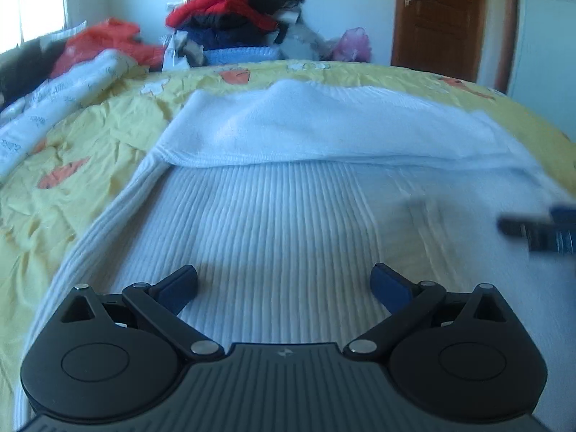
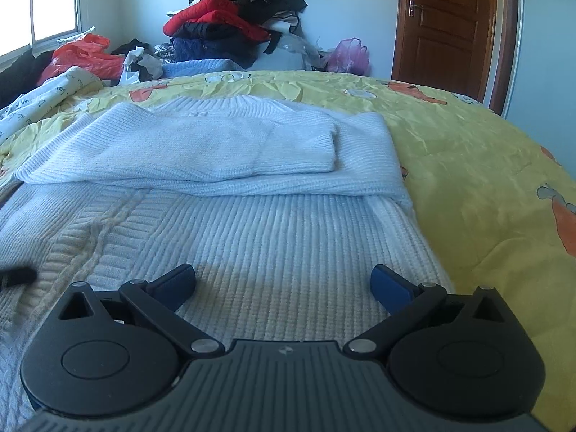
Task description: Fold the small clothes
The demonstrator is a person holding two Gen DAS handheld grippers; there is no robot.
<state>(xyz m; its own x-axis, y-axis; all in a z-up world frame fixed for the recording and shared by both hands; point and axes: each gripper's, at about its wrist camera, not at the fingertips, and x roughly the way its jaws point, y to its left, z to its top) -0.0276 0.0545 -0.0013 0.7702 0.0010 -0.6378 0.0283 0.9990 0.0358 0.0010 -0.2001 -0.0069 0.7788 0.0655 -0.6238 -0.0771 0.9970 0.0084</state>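
A white ribbed knit sweater (image 1: 280, 216) lies flat on a yellow bedspread (image 1: 90, 133), its sleeves folded across the upper body. It also shows in the right wrist view (image 2: 252, 230), with the folded sleeves (image 2: 201, 151) lying across it. My left gripper (image 1: 284, 288) is open and empty, low over the sweater's left half. My right gripper (image 2: 284, 286) is open and empty, low over the sweater's right half near its right edge. The right gripper's fingers (image 1: 532, 232) show blurred at the right edge of the left wrist view. A dark fingertip (image 2: 18, 275) of the left gripper shows at the left edge of the right wrist view.
A tall pile of red, black and blue clothes (image 2: 230, 25) stands behind the bed. A red plastic bag (image 2: 86, 54) and a white printed quilt (image 2: 46, 90) lie at the far left. A pink bag (image 2: 349, 55) and a brown door (image 2: 446, 25) are at the back right.
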